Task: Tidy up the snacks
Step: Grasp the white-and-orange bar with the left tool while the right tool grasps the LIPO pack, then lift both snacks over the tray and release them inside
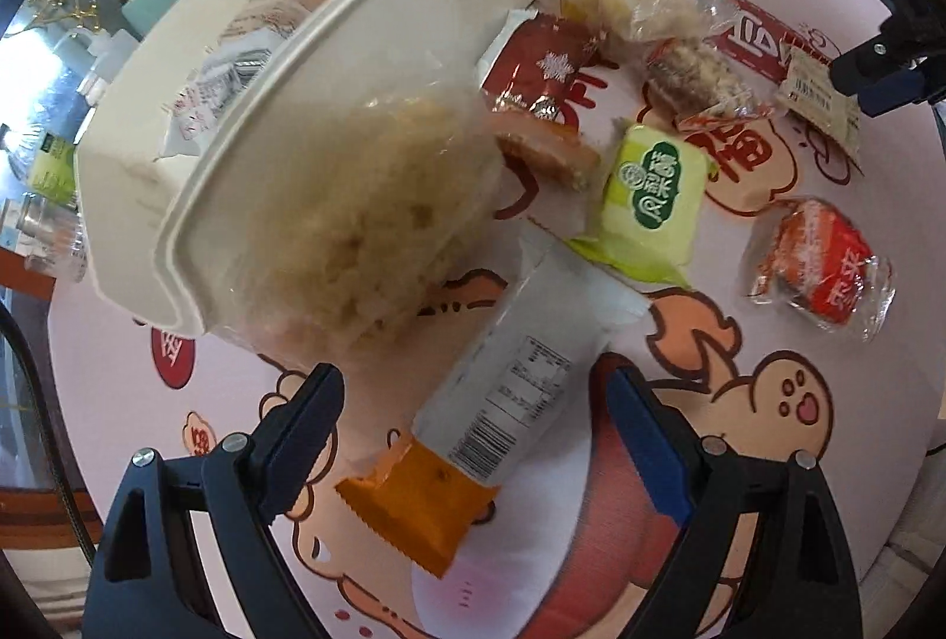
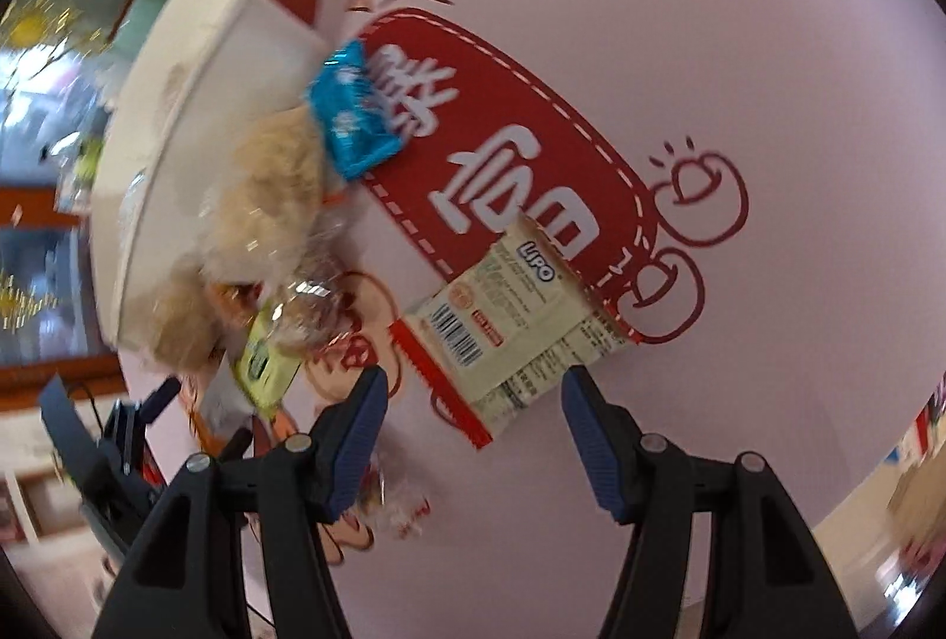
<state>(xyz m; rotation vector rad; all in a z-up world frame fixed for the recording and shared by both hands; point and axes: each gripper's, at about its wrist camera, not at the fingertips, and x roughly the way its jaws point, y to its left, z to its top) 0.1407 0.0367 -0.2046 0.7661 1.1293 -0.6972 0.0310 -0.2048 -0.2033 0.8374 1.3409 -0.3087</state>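
Left tool point(image 1: 476, 402): jaws spread wide, nothing between the pads. It hovers over a white-and-orange snack bar point(image 1: 473, 414) lying flat on the bench point(image 1: 768, 491), orange crimped end nearest the camera, nutrition panel up.

Left view, other snacks on the printed pink bench cover: a clear-wrapped puffed rice cake point(image 1: 360, 219) leaning against the rim of the white plastic bin point(image 1: 248, 136); a green square pastry pack point(image 1: 653, 195) touching the far end of the bar; a dark red snowflake packet point(image 1: 538, 65); a red clear-wrapped sweet point(image 1: 822, 266), apart from the rest on the right. More wrapped pieces lie beyond, overlapping. Some packets already sit inside the bin; details not readable.

Right tool point(image 2: 473, 402): jaws also wide apart, holding nothing. Just ahead of its fingertips lies a cream Lipo biscuit pack point(image 2: 520, 320), flat, barcode up, partly over the red printed panel. A blue packet point(image 2: 355, 119) lies next to the bin corner. This view is motion-blurred on the left side; the pile there cannot be resolved piece by piece.
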